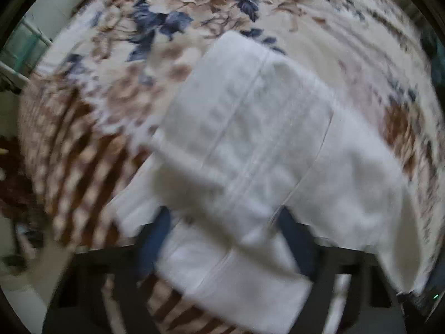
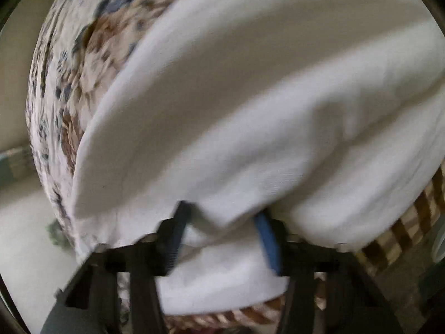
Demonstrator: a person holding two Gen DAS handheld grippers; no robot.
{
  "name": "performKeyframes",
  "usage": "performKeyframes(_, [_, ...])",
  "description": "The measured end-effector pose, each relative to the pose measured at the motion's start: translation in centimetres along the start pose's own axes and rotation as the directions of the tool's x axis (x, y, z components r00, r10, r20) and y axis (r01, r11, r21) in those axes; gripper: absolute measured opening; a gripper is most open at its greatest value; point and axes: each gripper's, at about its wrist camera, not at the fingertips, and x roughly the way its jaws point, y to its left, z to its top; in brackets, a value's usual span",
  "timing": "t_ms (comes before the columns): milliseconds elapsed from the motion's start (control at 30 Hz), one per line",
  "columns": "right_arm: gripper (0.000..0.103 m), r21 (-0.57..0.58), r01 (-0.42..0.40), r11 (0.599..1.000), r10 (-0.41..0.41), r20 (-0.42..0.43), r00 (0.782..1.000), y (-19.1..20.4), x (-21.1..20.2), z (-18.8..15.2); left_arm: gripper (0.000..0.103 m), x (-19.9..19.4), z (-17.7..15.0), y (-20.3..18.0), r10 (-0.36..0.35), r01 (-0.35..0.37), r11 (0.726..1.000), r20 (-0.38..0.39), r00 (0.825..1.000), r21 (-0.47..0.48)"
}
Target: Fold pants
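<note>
White pants [image 1: 250, 144] lie partly folded on a floral bedspread [image 1: 139, 55]. In the left wrist view the cloth drapes over my left gripper [image 1: 222, 222]; its blue-padded fingers [image 1: 155, 239] stand apart with fabric between and over them. In the right wrist view the white pants [image 2: 250, 97] fill most of the frame and hang over my right gripper [image 2: 222, 228], whose blue pads [image 2: 267, 239] show under the cloth, spread apart. Both views are motion-blurred, and the fingertips are hidden by fabric.
The bedspread has a brown checked border [image 1: 83, 167] near the bed edge, also in the right wrist view [image 2: 403, 231]. A pale floor or wall [image 2: 16, 83] lies beyond the bed at left.
</note>
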Motion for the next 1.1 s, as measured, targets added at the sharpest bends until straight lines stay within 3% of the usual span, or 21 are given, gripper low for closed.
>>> performKeyframes(67, [0.020,-0.042,0.038,0.998,-0.036,0.047,0.998,1.1,0.0,-1.2,0.026,0.5,1.0,0.2,-0.024,0.024,1.000,0.027,0.999,-0.013])
performKeyframes(167, [0.013,-0.054,0.076,0.996,-0.072,0.083,0.994,1.5,-0.2,-2.5,0.016,0.2,1.3,1.0,-0.036,0.038,0.999,0.056,0.998,-0.026])
performKeyframes(433, [0.010,-0.102,0.093,0.991,-0.085,0.072,0.994,2.4,-3.5,-4.9,0.012,-6.7,-2.5,2.8,-0.067,0.065,0.998,0.132,0.989,0.018])
performKeyframes(667, [0.010,-0.143,0.148,0.979,-0.151,-0.009,0.989,0.5,-2.6,-6.3,0.013,-3.0,-6.4,2.4,0.021,-0.022,0.999,0.023,1.000,0.045])
performKeyframes(767, [0.011,-0.124,0.167,0.978,-0.176,-0.070,0.982,-0.3,-0.2,-5.9,0.016,-1.8,-6.4,1.6,0.077,-0.076,0.992,-0.003,0.997,0.099])
performKeyframes(833, [0.017,-0.095,0.142,0.985,-0.152,-0.110,0.982,0.0,1.4,-5.0,0.017,-2.3,-5.9,1.0,0.090,-0.087,0.990,-0.021,0.996,0.107])
performKeyframes(900, [0.041,-0.091,0.085,0.992,-0.099,-0.168,0.981,-0.3,1.8,-4.7,0.028,-3.2,-5.9,0.4,0.099,-0.096,0.990,-0.028,0.995,0.106])
performKeyframes(933, [0.063,-0.095,0.048,0.994,-0.065,-0.188,0.980,-0.4,1.7,-4.6,0.031,-4.3,-6.1,-0.4,0.092,-0.089,0.989,-0.018,0.996,0.116])
performKeyframes(967, [0.073,-0.102,0.021,0.995,-0.040,-0.190,0.981,-0.6,1.1,-4.7,0.042,-5.0,-6.4,-1.1,0.094,-0.093,0.987,-0.005,0.996,0.134])
performKeyframes(1000, [0.073,-0.111,0.009,0.994,-0.029,-0.184,0.982,-0.7,0.5,-4.6,0.065,-5.7,-6.7,-1.9,0.102,-0.102,0.983,0.009,0.995,0.154])
performKeyframes(1033, [0.073,-0.121,0.003,0.993,-0.024,-0.173,0.985,-1.0,-0.5,-4.6,0.078,-6.5,-7.3,-3.0,0.110,-0.113,0.977,0.024,0.994,0.182])
performKeyframes(1067, [0.073,-0.124,0.001,0.992,-0.020,-0.157,0.987,-1.8,-1.6,-4.6,0.089,-7.3,-8.2,-4.6,0.103,-0.109,0.969,0.040,0.994,0.221])
performKeyframes(1100, [0.073,-0.109,-0.001,0.994,-0.014,-0.137,0.990,-2.5,-2.7,-4.3,0.089,-7.7,-8.8,-5.9,0.103,-0.112,0.962,0.051,0.993,0.249])
